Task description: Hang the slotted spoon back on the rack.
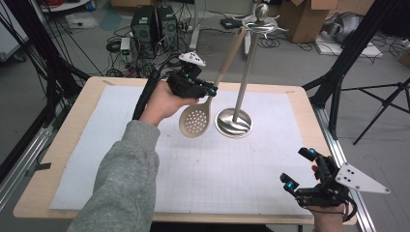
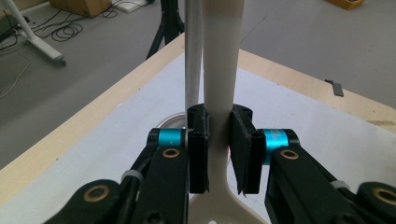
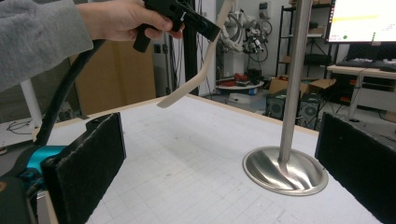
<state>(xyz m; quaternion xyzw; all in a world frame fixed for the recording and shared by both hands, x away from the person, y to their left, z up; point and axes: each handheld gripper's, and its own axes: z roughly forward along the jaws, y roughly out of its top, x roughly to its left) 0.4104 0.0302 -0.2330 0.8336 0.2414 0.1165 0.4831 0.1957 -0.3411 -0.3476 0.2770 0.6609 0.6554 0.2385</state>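
High view: the left gripper (image 1: 211, 90) pinches the neck of a beige plastic skimmer (image 1: 195, 121) — round perforated bowl low, handle slanting up and far-right toward the steel stand (image 1: 234, 122), above the white mat (image 1: 203, 164). The right gripper (image 1: 297, 169) rests near-right, jaws spread.

Left gripper view: pads (image 2: 198, 154) press the smooth handle.

Right gripper view: wide-apart pads (image 3: 88, 161) — skimmer in the air, far left.

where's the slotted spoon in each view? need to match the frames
High view: slotted spoon upper centre, handle slanting up toward the stand's top, clamped in the left tongs.
Left gripper view: its pale handle runs up the centre, between the pads.
Right gripper view: top centre, hanging above the table.
Shared landmark: the steel stand.
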